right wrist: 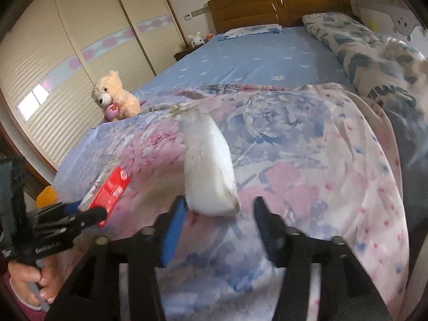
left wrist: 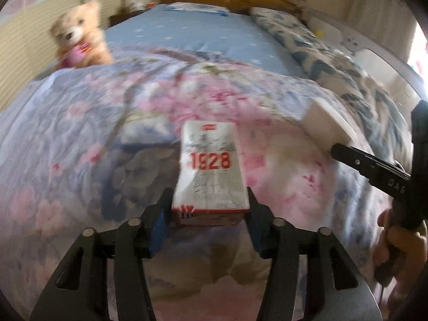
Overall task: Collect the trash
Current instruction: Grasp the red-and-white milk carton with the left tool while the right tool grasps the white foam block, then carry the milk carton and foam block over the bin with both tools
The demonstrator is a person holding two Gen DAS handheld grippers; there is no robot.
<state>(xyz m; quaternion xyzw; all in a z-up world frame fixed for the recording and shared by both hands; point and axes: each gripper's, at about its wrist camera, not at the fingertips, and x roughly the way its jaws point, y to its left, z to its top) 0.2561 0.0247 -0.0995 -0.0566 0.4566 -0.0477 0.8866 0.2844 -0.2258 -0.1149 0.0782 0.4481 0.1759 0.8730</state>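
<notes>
While both hands work over the floral pink-and-blue quilt (left wrist: pixel 80 133) on the bed, pickup is the step in hand. The left tool (left wrist: pixel 210 214) pinches the white-and-red printed carton marked 1928 (left wrist: pixel 211 171) at its near end. The right tool (right wrist: pixel 219 222) stands spread, one blue pad beside the crumpled white paper piece (right wrist: pixel 211 171), not pressing it. Next, I judge, it must close on the paper.

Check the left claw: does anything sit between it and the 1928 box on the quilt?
Nothing visible does. The 1928 box lies flat on the floral quilt with its near end already between the fingers of the left claw. The white packet sits apart, off to the right.
</notes>
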